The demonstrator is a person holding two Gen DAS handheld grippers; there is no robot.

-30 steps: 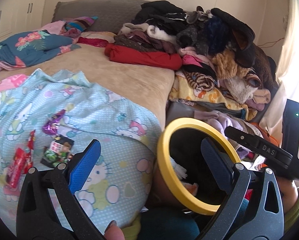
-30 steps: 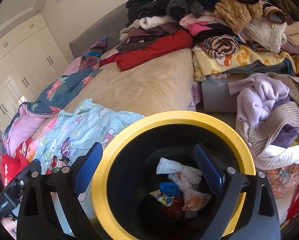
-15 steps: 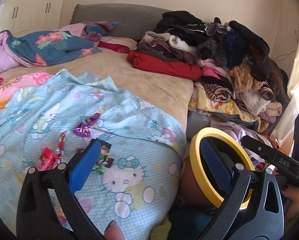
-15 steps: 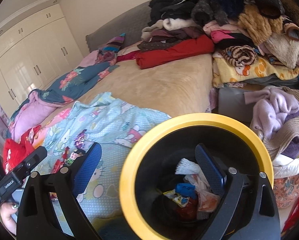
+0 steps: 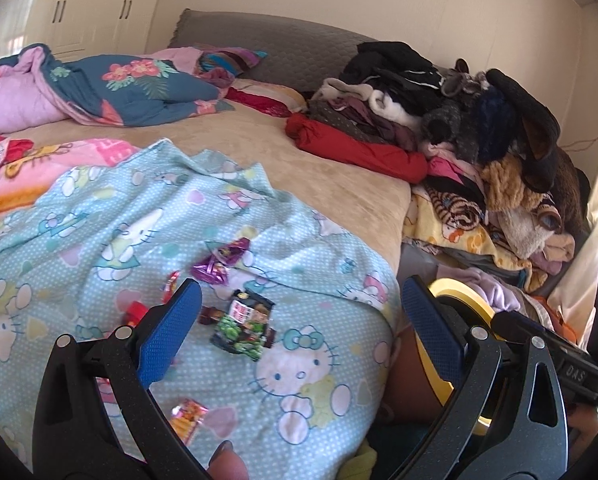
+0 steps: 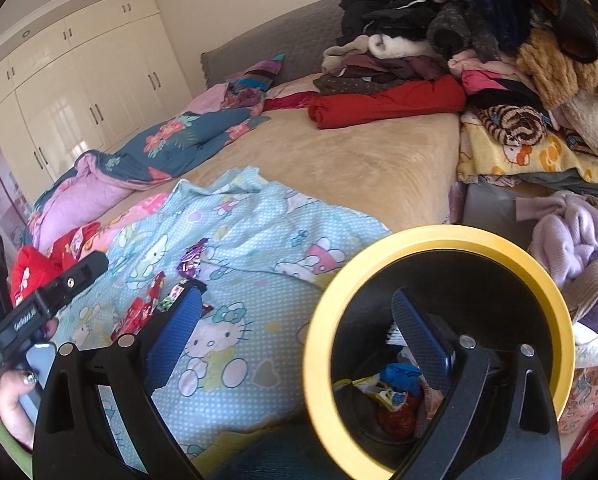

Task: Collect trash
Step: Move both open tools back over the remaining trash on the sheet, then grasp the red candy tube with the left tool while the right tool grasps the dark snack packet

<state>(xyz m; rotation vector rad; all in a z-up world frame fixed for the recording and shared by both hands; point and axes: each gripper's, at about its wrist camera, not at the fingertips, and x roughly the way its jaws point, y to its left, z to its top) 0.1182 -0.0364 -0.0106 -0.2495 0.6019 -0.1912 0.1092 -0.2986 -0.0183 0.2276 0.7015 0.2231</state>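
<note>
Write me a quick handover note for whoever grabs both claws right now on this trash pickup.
Left claw: open, empty, over the wrappers on the blue cat-print blanket.
Right claw: open, empty, one finger over the yellow-rimmed bin beside the bed.
Done: the bin already holds several pieces of trash.
Left on the blanket: green and black packet, purple foil wrapper, red wrappers to its left, and an orange wrapper nearest the bed edge.
Suggested next: close the left claw on the green and black packet, probably the easiest reach, then carry it to the bin.
</note>
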